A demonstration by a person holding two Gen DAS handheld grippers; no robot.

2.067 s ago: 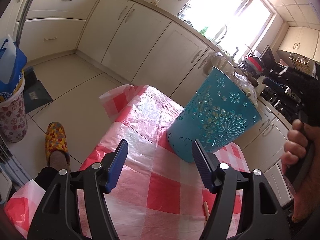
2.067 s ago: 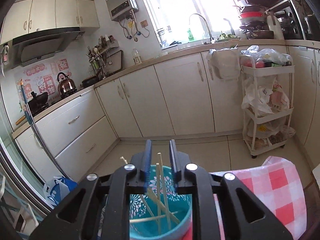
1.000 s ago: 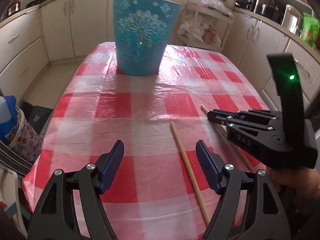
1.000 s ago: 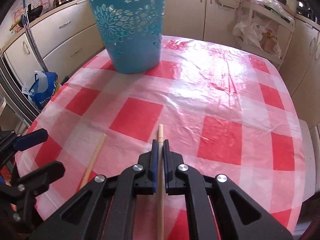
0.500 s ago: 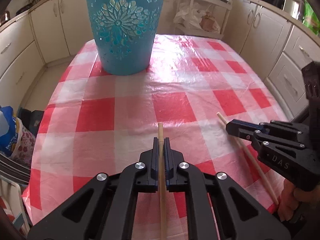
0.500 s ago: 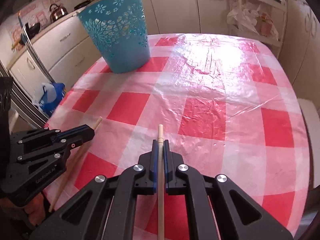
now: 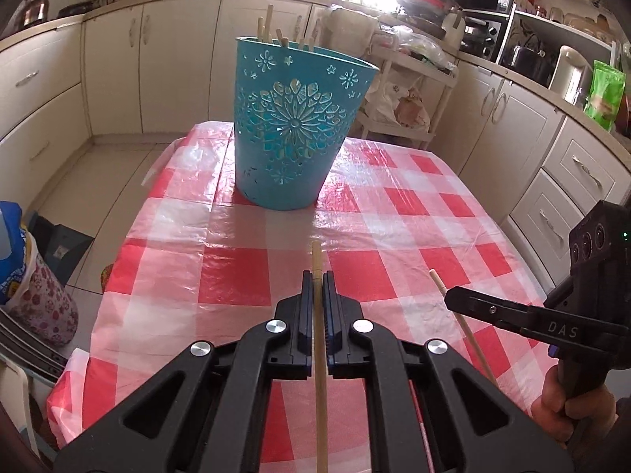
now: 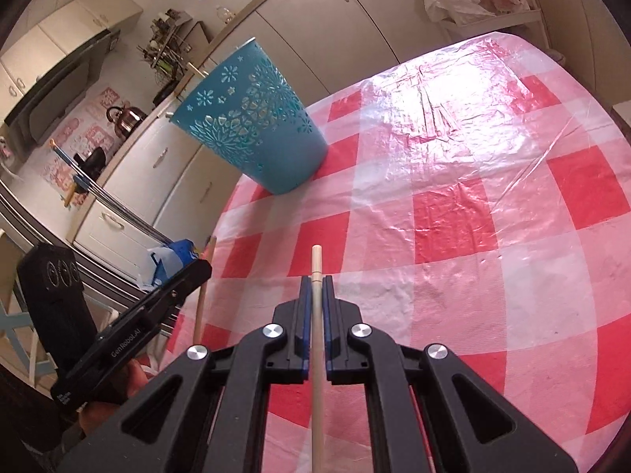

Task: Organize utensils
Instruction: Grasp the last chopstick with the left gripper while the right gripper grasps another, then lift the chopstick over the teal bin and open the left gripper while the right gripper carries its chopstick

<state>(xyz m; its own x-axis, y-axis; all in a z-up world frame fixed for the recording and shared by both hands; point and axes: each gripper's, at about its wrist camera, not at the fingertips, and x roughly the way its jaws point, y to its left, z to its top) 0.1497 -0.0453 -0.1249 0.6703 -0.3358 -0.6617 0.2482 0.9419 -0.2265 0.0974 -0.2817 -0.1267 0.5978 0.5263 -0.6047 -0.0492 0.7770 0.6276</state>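
Observation:
A teal cut-out bucket (image 7: 294, 134) stands at the far end of the red-checked table (image 7: 414, 213), with several wooden chopsticks sticking out of its top (image 7: 268, 31). My left gripper (image 7: 314, 280) is shut on a wooden chopstick (image 7: 317, 315) and holds it above the table, pointing at the bucket. My right gripper (image 8: 314, 283) is shut on another wooden chopstick (image 8: 316, 315), also lifted. The bucket shows in the right wrist view (image 8: 252, 126) at the upper left. Each gripper shows in the other's view, the right (image 7: 453, 295) and the left (image 8: 201, 266).
Cream kitchen cabinets (image 7: 118, 59) run round the room. A white trolley with bags (image 7: 406, 90) stands behind the table. A floral bin with a blue bag (image 7: 35, 287) sits on the floor at the left of the table.
Both grippers have lifted their chopsticks off the table and moved toward the bucket. The right wrist view has tilted.

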